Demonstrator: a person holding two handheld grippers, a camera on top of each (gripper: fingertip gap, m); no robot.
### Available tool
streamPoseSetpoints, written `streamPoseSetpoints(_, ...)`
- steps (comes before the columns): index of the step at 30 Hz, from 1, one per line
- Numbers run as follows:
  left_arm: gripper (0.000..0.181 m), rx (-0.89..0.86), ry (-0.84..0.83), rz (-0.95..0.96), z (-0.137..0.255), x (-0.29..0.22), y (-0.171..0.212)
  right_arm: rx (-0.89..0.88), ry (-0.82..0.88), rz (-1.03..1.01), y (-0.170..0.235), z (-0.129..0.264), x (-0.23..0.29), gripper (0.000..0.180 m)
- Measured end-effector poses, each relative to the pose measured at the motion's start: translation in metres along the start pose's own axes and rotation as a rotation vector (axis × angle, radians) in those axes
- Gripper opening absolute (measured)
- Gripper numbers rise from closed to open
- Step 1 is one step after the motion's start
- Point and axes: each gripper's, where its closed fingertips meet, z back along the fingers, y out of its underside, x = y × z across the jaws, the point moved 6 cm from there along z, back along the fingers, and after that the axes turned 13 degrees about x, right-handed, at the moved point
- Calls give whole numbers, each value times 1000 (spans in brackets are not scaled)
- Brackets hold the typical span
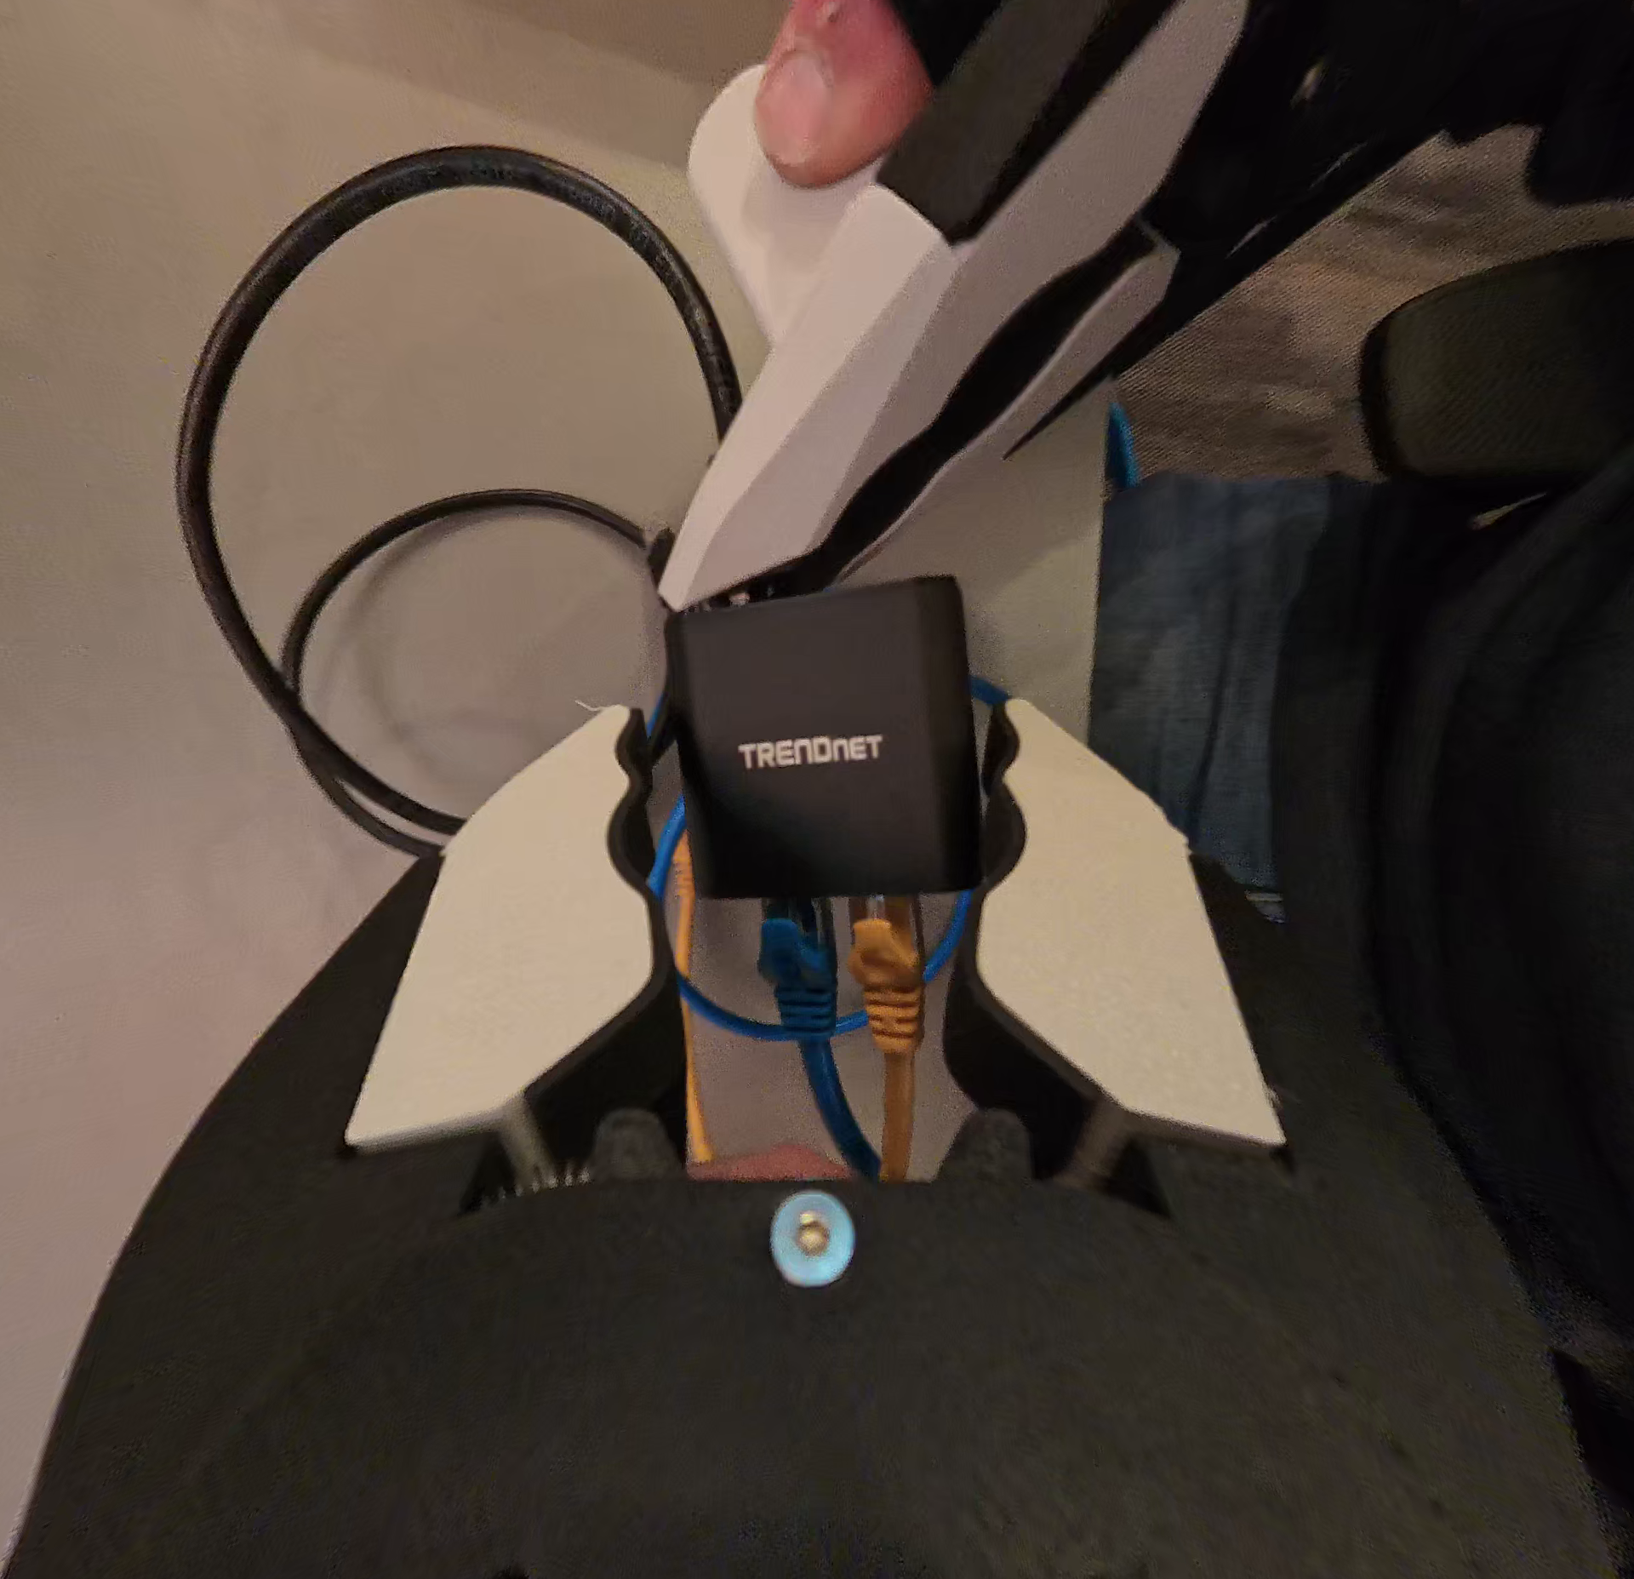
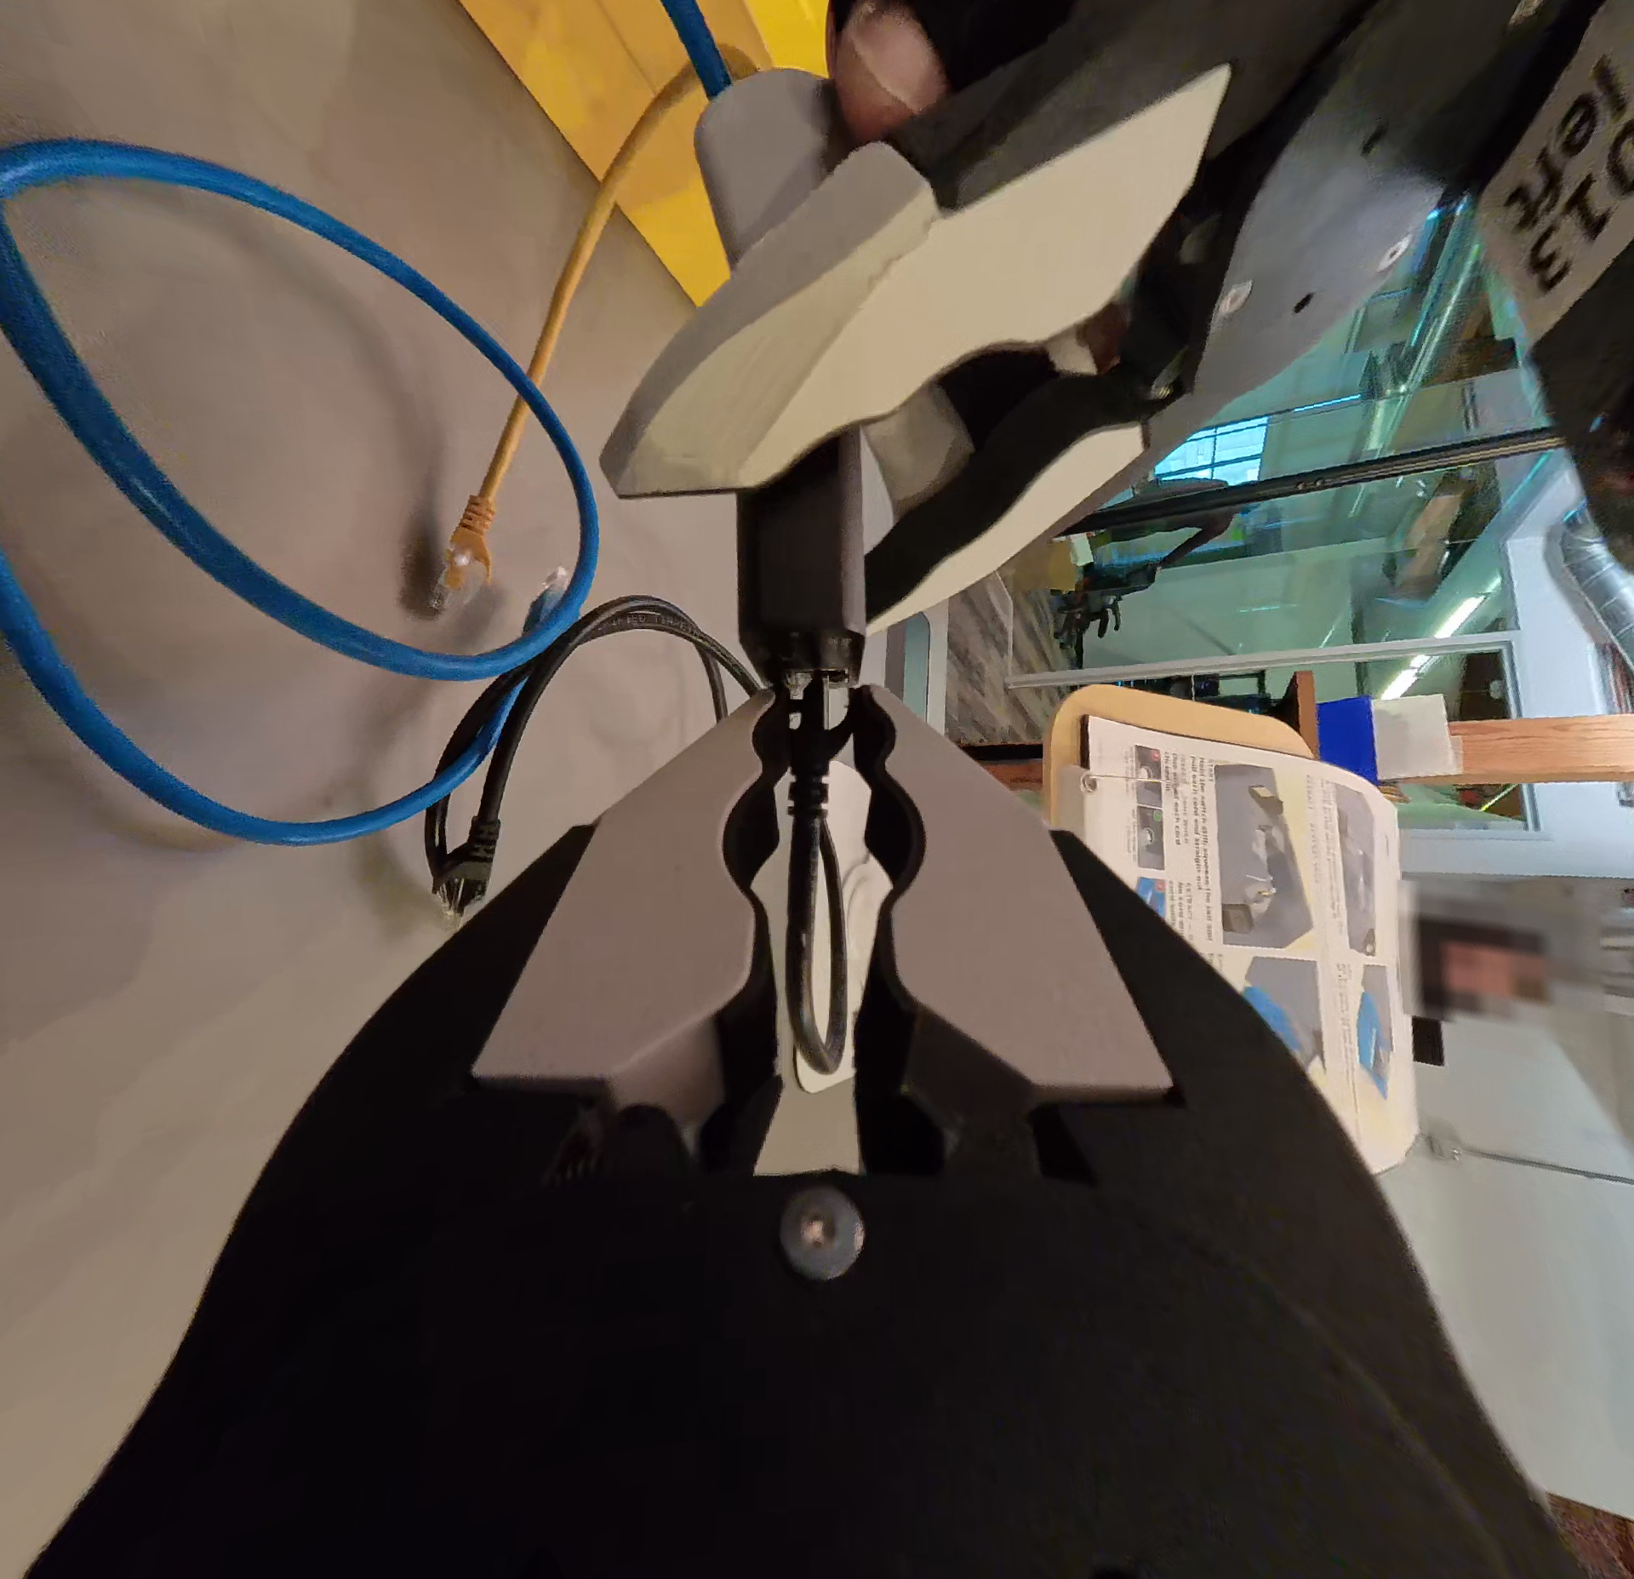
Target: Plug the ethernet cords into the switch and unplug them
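My left gripper (image 1: 818, 732) is shut on the sides of a small black switch (image 1: 822, 785) and holds it up. A blue plug (image 1: 800, 962) and an orange plug (image 1: 884, 970) sit in the ports on its near side. My right gripper (image 2: 818, 696) is shut on a black plug (image 2: 813, 741) pressed against a port on the switch's (image 2: 796, 555) far side. The black cord (image 1: 221, 440) loops away over the table. In the left wrist view the right gripper (image 1: 707, 590) comes in from above. The left gripper's fingers (image 2: 796, 369) show in the right wrist view.
On the grey table (image 2: 177, 962) lie a blue cord loop (image 2: 265, 210), a loose orange plug (image 2: 464, 555), a loose blue plug (image 2: 548, 595) and a loose black plug (image 2: 464, 864). A printed sheet on a board (image 2: 1238, 900) stands at the right. A black chair (image 1: 1503, 387) is beside the table. Left and right tips are no more than a few centimetres apart.
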Motion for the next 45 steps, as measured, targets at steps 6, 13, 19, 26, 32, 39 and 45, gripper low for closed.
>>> streamPoseSetpoints(6, 88, 23, -435, -78, 17, -6, -5, -15, -10, -128, 10, 5, -2, 12)
streamPoseSetpoints(13, 40, 243, -962, -315, -1, -25, -10, 9, -1, -171, 5, 4, -2, 12)
streamPoseSetpoints(19, 25, 229, -1056, -361, 0, -23, -13, -28, 0, -203, 5, 10, -6, 12)
streamPoseSetpoints(26, 25, 209, -1052, -340, 4, -20, -12, -82, -26, -219, 10, 18, -15, 18)
streamPoseSetpoints(32, 25, 181, -1002, -327, 3, -22, -14, -38, -31, -150, 10, 17, -12, 12)
streamPoseSetpoints(39, 88, -16, -284, -116, 31, -31, -15, -45, 44, -83, 5, 26, -10, 11)
streamPoseSetpoints(45, 113, 108, 130, -22, 5, -6, 0, -71, 68, -52, -3, 31, -10, 11)
